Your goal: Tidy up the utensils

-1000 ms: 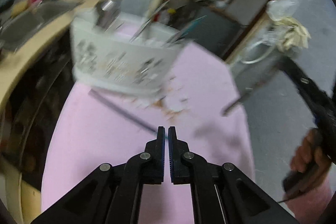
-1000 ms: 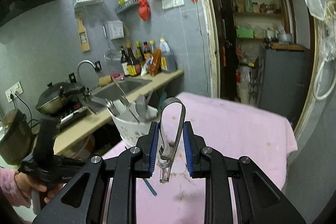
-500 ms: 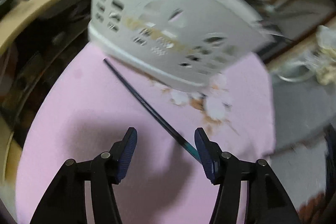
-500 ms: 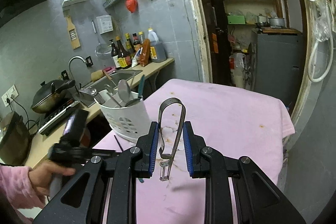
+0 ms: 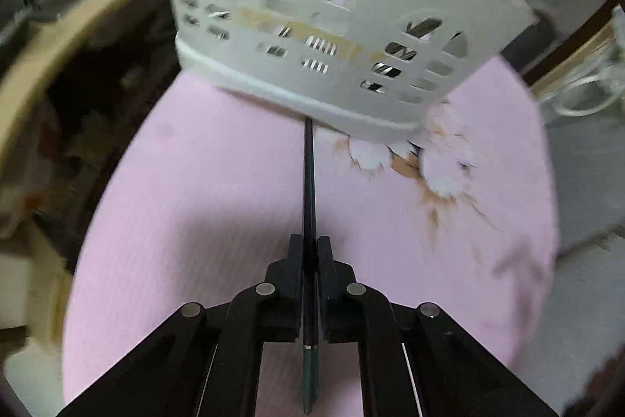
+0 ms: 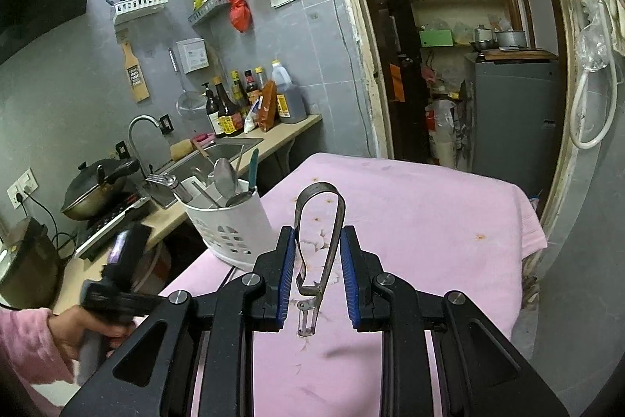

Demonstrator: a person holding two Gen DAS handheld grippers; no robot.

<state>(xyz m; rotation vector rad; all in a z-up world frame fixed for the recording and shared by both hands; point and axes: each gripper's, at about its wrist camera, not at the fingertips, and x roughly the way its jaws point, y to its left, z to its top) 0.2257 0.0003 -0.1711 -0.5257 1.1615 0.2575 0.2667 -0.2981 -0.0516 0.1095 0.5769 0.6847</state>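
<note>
My left gripper (image 5: 311, 247) is shut on a thin black chopstick (image 5: 308, 182) with a green end. The chopstick lies along the pink tablecloth (image 5: 203, 206) and points at the base of the white slotted utensil basket (image 5: 324, 26). My right gripper (image 6: 317, 249) is shut on a metal peeler (image 6: 318, 221), held above the pink tablecloth (image 6: 429, 206), loop end forward. The basket (image 6: 230, 221) stands at the table's left edge and holds several spoons and other utensils. The left gripper's handle and the hand on it (image 6: 113, 292) show at lower left.
A counter with a sink (image 6: 218, 151), a wok (image 6: 93, 190) and several sauce bottles (image 6: 250, 100) runs along the left. A doorway with shelves and a grey cabinet (image 6: 511, 112) lies behind the table. Brown stains mark the cloth (image 5: 429, 174).
My left gripper went from shut and empty, to open around the chopstick, to shut on it close to the basket. The right gripper held the peeler throughout and drew back a little.
</note>
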